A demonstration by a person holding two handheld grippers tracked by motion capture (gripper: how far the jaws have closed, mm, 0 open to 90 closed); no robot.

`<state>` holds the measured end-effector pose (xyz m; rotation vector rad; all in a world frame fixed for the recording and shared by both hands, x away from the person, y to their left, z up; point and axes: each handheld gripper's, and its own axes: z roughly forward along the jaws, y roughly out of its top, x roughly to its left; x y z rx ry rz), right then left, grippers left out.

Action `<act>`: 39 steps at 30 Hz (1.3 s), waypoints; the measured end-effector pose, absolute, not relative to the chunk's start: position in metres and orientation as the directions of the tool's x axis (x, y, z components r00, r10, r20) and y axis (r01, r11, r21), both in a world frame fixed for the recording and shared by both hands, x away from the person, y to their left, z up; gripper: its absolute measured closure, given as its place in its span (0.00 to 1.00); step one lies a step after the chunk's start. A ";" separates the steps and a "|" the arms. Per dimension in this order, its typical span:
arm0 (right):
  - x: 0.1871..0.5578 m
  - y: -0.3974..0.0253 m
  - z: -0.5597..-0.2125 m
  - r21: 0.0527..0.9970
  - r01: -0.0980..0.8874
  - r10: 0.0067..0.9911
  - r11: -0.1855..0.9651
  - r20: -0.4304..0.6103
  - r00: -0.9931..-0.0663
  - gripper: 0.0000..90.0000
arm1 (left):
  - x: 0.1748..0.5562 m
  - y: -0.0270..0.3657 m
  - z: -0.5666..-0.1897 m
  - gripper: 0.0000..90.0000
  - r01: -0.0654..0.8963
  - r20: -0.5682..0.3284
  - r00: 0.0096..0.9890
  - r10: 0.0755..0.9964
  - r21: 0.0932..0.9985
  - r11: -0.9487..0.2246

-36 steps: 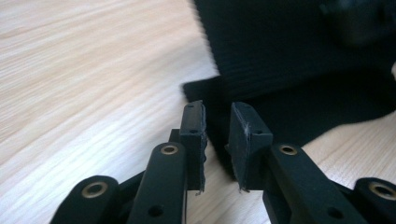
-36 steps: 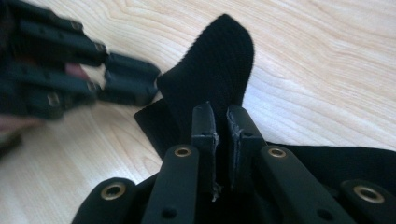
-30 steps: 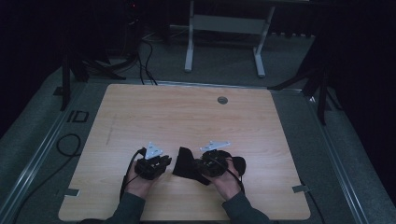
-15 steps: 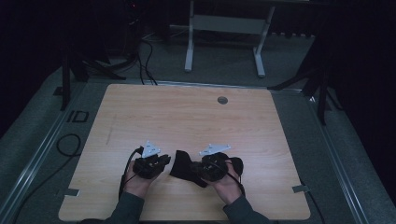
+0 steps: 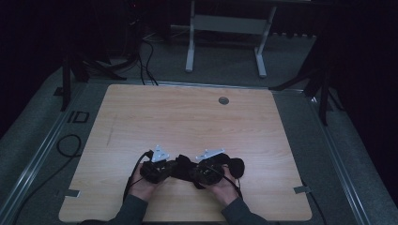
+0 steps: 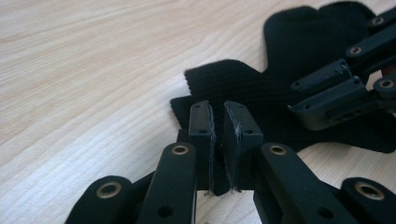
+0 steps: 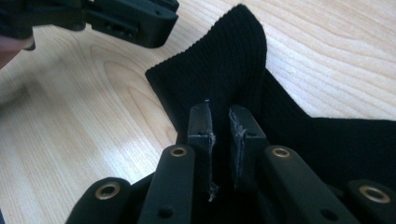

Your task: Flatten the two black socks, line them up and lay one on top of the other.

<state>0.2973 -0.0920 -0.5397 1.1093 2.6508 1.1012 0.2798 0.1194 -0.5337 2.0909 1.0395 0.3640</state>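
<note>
While the left gripper (image 6: 218, 122) is pinching an edge of the black knit cloth (image 6: 261, 88) with jaws nearly together, the right gripper (image 7: 222, 122) is clamping its ribbed edge, and the cloth is lying between both hands near the wooden counter's (image 5: 187, 117) front edge.

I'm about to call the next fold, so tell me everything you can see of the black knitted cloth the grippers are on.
The black knitted cloth looks like a soft ribbed fabric, possibly a sock or glove. It lies crumpled near the front edge of the wooden table, with a rounded end toward the person's right. One ribbed flap stands lifted. The left gripper and right gripper each have their jaws nearly closed, pinching a fold of it.
</note>
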 end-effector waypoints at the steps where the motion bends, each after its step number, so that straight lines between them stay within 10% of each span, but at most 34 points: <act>1: 0.297 -0.092 -0.540 0.637 0.598 0.643 0.487 0.201 -0.739 0.89 | 0.279 0.117 -0.535 0.91 0.558 -0.066 0.631 0.773 0.731 -0.393; 17: 0.299 -0.093 -0.545 0.622 0.610 0.646 0.491 0.210 -0.734 0.87 | 0.280 0.103 -0.549 0.81 0.608 -0.055 0.626 0.778 0.659 -0.443; 22: 0.299 -0.092 -0.546 0.617 0.613 0.645 0.494 0.213 -0.734 0.86 | 0.279 0.103 -0.545 0.96 0.599 -0.051 0.631 0.774 0.666 -0.445; 39: 0.299 -0.090 -0.547 0.608 0.617 0.644 0.499 0.216 -0.734 0.85 | 0.274 0.111 -0.540 0.97 0.654 -0.044 0.602 0.797 0.600 -0.461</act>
